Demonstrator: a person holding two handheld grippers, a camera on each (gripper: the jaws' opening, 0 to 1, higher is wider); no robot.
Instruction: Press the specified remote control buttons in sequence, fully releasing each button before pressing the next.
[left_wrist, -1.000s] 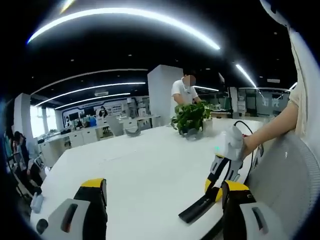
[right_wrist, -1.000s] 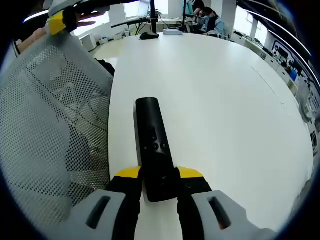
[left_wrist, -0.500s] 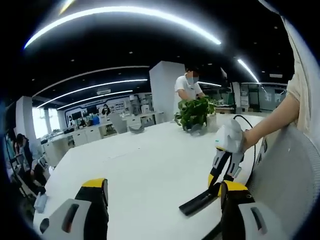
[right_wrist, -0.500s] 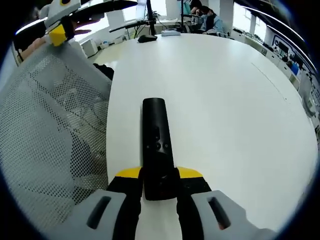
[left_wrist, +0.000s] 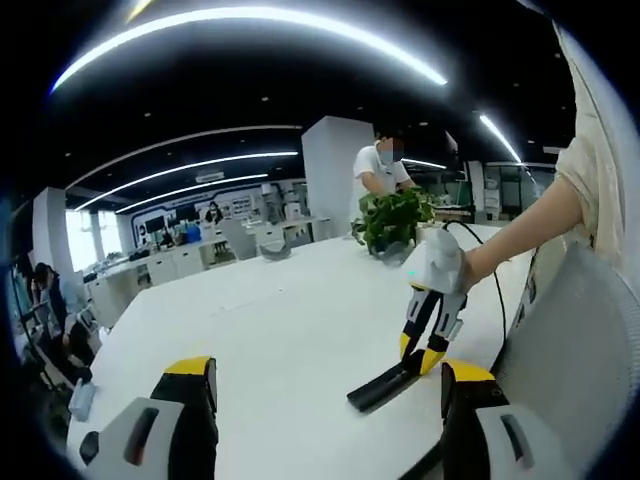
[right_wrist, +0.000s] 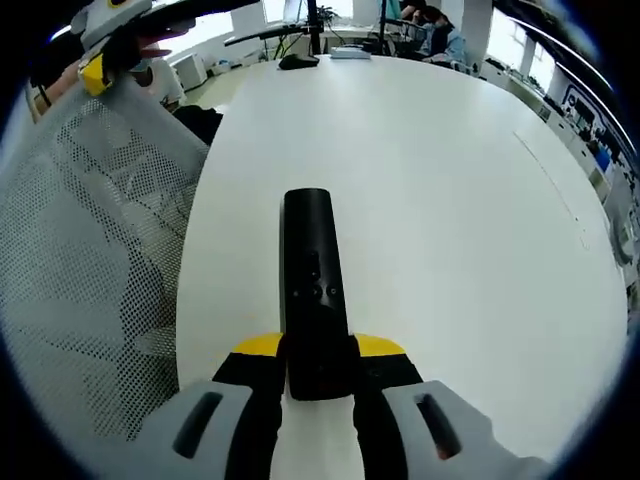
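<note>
Remote control (right_wrist: 316, 290) lies along the white table (right_wrist: 460, 200), its near end hidden between the jaws of the right gripper (right_wrist: 318, 372), clamped on it — button marks too small to read. The left gripper (left_wrist: 325, 400) stands wide apart, holding nothing. Since before, the right gripper has moved further onto the table.

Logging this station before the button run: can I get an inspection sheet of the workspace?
Surface: white table, bare around the remote.
Job's things: black remote control, held at its near end, lengthwise away from the right gripper's camera.
Clutter: potted plant at the far edge.
Grippers: right gripper shut on the remote; left gripper open, holding nothing.
Cables: black cable near the right gripper.
Surroundings: mesh chair back beside the table; open office, a person standing behind the plant.
</note>
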